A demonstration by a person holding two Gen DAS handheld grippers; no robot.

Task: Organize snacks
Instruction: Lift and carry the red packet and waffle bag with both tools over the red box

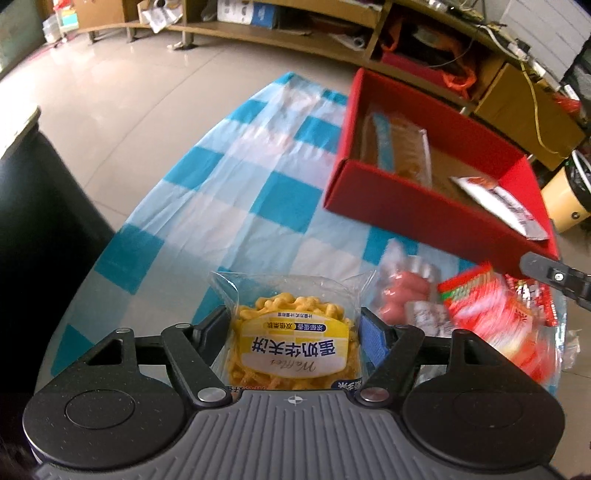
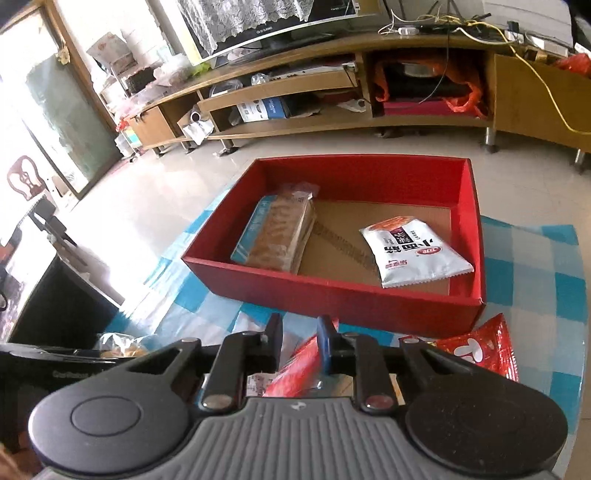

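left gripper (image 1: 293, 325) clamped on waffle pack (image 1: 291, 347), raised for carrying | right gripper (image 2: 299, 341) clenched on red snack packet (image 2: 295, 373) at its tips | red box (image 2: 332, 291) ahead on checked desk (image 1: 229, 192), open-topped to receive snacks; bread pack (image 2: 277, 236) and white pouch (image 2: 413, 251) inside

Blue-and-white checked cloth (image 2: 535, 266) covering the bench ahead of the tongs; beyond it, tiled floor (image 2: 177, 192), a long wooden TV cabinet (image 2: 424, 122) and a lace-draped television (image 2: 266, 26).
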